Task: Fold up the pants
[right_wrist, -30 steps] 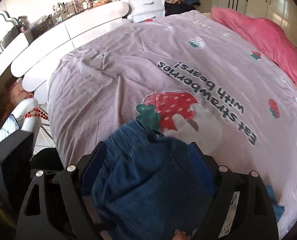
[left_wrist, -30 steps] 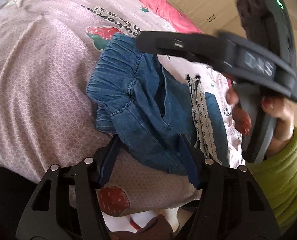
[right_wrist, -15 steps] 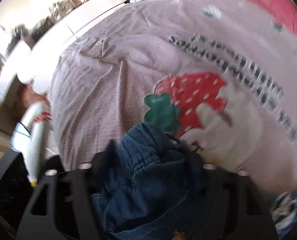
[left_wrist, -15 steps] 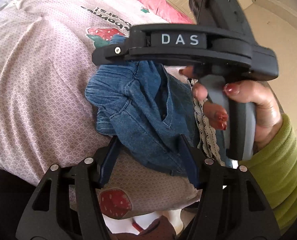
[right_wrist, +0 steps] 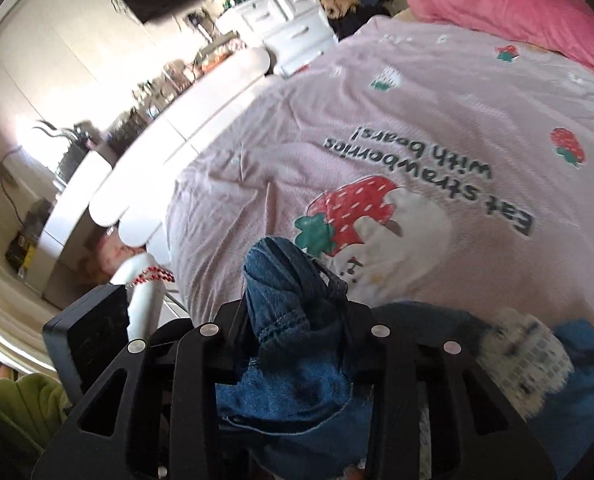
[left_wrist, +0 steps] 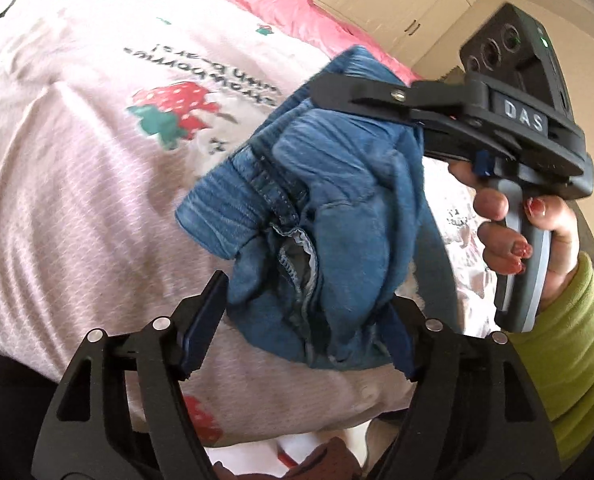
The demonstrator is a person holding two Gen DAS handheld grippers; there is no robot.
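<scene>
Home bedroom: bed with strawberry-print cover (right_wrist: 437, 128), pink quilt (right_wrist: 517, 12), white drawers (right_wrist: 289, 20), cluttered shelf (right_wrist: 169, 80), cupboard doors (left_wrist: 381, 0).

Denim pants (left_wrist: 337, 216) bunched, right gripper (left_wrist: 337, 92) clamping

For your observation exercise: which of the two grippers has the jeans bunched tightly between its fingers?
The right gripper: its closing fingers pinch the jeans. The left gripper stands wider, opening.

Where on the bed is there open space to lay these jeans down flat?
The pink strawberry-print duvet is bare between the white headboard and the printed lettering. The near edge is crowded: bunched blue denim pants, both tongs, and a lace-trimmed garment.
</scene>
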